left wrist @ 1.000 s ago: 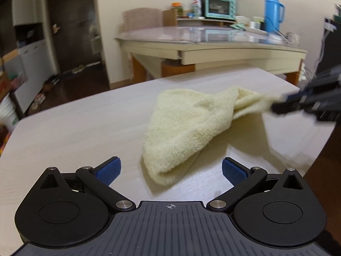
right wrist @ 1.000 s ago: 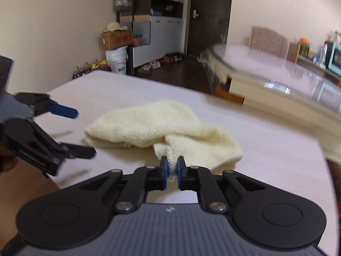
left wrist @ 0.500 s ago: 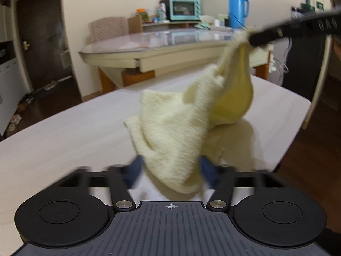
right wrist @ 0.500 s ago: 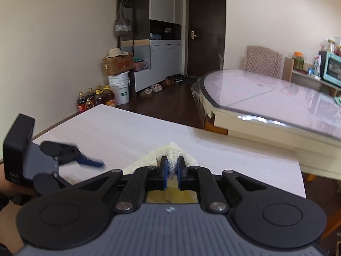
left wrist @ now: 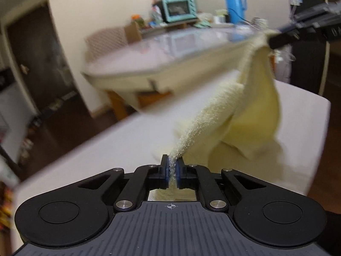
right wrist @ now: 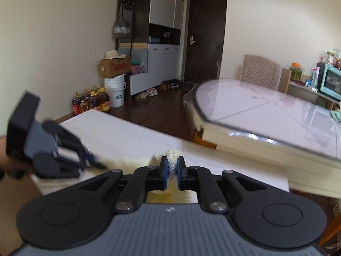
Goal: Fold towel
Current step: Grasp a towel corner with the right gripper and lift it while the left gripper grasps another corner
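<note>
A pale yellow towel point(left wrist: 251, 115) hangs stretched in the air above the white table point(left wrist: 106, 160). My left gripper point(left wrist: 172, 170) is closing its jaws on one edge, and the blue pads press on the cloth. My right gripper point(left wrist: 270, 36) holds another corner higher up at the far right. In the right wrist view, the right gripper point(right wrist: 172, 170) is shut on a tuft of towel point(right wrist: 172, 155), and the left gripper point(right wrist: 93, 162) shows blurred at the lower left over the table point(right wrist: 127, 132).
A glass-topped dining table point(right wrist: 266, 115) stands beyond the white table, with a chair point(right wrist: 260, 70) behind it. A teal toaster oven point(left wrist: 179, 8) and a blue thermos point(left wrist: 233, 2) sit on a shelf. Oil bottles point(right wrist: 91, 102) and a white bucket point(right wrist: 115, 91) stand by the wall.
The left jaws went from wide open to clamped on the towel's near edge. Both grippers rose, and the towel came off the table and now hangs between them.
</note>
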`<action>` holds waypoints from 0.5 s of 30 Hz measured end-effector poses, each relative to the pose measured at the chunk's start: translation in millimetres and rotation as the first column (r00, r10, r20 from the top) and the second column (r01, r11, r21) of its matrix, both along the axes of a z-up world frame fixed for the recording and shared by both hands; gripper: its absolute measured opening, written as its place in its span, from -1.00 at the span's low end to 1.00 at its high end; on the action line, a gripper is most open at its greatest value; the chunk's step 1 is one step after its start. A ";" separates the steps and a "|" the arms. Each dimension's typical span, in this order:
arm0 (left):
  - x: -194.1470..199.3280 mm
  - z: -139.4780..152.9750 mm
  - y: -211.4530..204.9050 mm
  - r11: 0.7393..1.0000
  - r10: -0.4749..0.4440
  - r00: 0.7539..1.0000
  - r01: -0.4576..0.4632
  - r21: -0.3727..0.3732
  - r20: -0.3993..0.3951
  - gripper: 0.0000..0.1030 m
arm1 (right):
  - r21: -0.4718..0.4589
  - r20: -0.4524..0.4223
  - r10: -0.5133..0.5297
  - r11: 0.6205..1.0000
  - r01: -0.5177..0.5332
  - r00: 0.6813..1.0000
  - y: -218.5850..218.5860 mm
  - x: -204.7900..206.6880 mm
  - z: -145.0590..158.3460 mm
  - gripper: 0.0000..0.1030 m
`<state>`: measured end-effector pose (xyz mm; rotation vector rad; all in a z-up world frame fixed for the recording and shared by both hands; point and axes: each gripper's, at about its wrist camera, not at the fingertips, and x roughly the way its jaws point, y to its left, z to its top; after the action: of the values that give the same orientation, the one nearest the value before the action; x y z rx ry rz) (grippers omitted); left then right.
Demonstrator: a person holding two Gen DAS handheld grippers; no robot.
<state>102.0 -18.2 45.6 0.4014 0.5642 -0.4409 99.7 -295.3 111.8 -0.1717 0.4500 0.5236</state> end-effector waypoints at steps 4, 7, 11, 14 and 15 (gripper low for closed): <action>-11.7 11.8 9.5 0.998 -0.057 0.996 0.060 0.027 -0.072 -0.85 | -0.018 -0.045 0.069 0.997 -0.070 0.997 -1.1 -16.8 -0.9 -0.82; -33.3 -8.4 10.9 0.991 -0.117 0.981 0.127 0.051 -0.157 -0.75 | -0.020 -0.130 0.118 0.992 -0.121 0.985 -3.9 -33.5 -17.2 -0.82; -49.9 -36.1 19.2 0.987 -0.135 0.959 0.151 0.049 -0.248 -0.67 | 0.011 -0.246 0.151 0.988 -0.153 0.957 -11.6 -48.1 -41.4 -0.82; -53.1 -39.7 28.4 0.987 -0.151 0.948 0.161 0.013 -0.282 -0.05 | 0.004 -0.337 0.178 0.982 -0.187 0.924 -13.3 -54.8 -64.2 -0.75; -51.4 -36.0 34.3 0.988 -0.152 0.949 0.155 -0.011 -0.276 0.04 | 0.011 -0.349 0.183 0.982 -0.191 0.919 -14.0 -55.2 -67.0 -0.69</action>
<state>50.5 16.1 9.6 0.3989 0.8097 -0.6502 44.5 -309.3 44.8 -0.1449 0.7928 0.7421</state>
